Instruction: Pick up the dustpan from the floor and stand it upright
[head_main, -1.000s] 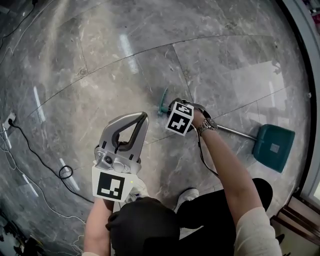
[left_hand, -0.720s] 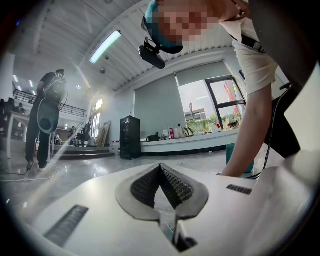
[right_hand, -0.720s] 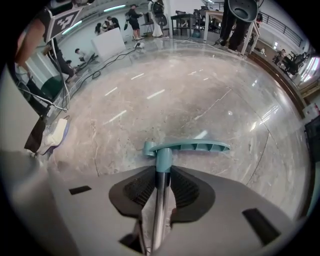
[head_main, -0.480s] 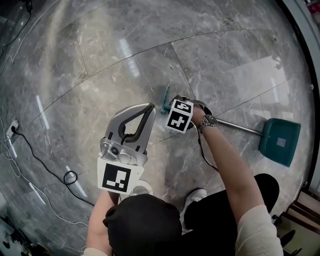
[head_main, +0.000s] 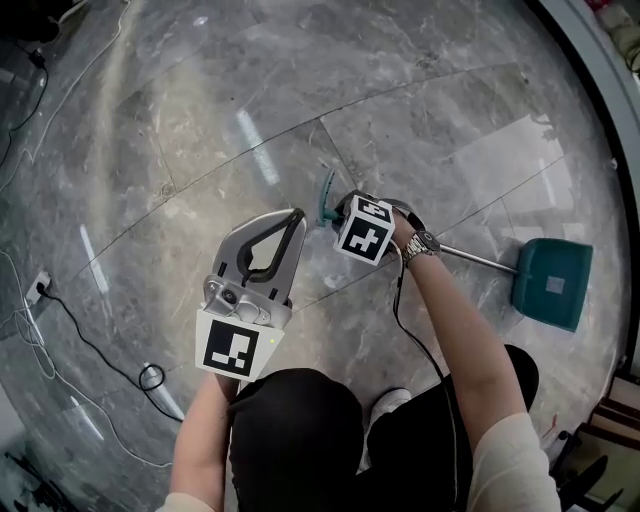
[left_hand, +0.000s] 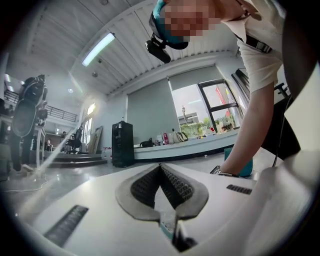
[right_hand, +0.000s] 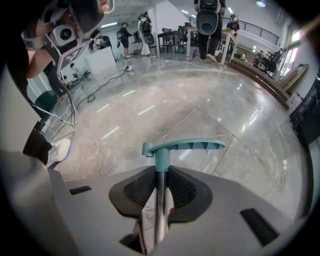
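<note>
**TONGS – STATE**
- R tongs (right_hand: 160, 176): closed on shaft (head_main: 478, 260) of dustpan (head_main: 540, 272), clamped just below teal T-grip (right_hand: 182, 146). Pads tight on metal tube, both sides.
- L tongs (left_hand: 160, 167): closed, tips together, nothing between pads. Held at approx. 8 o'clock of R tongs in head view. No contact w/ dustpan.

**DUSTPAN – POSITION**
- Teal scoop (head_main: 552, 295) low over grey stone floor (head_main: 200, 120), far R in head view. Floor contact not confirmable.
- T-grip end at R tongs, mid-frame.
- Not yet upright: shaft far from vertical.

**KEY RELATION**
- Long axis: approx. 10 o'clock (T-grip) to 4 o'clock (scoop) in head view.
- Scoop at 4 o'clock from R tongs, well apart, full shaft between.
- R tongs on axis at grip end, so nearer by default. L tongs off axis, beside.

**NEXT MOVE (est.)**
- Use scoop as pivot. Swing grip end up and over toward 4 o'clock until shaft stands vertical above scoop.
- Keep R clamp firm: round tube likely to rotate in pads, w/ weight at far end.
- Expect scoop to skid on polished floor. Load downward while raising.
- Keep L tongs free as backup to steady shaft mid-length if needed.
- Do not release until scoop sits flat and shaft holds w/o lean.
</note>
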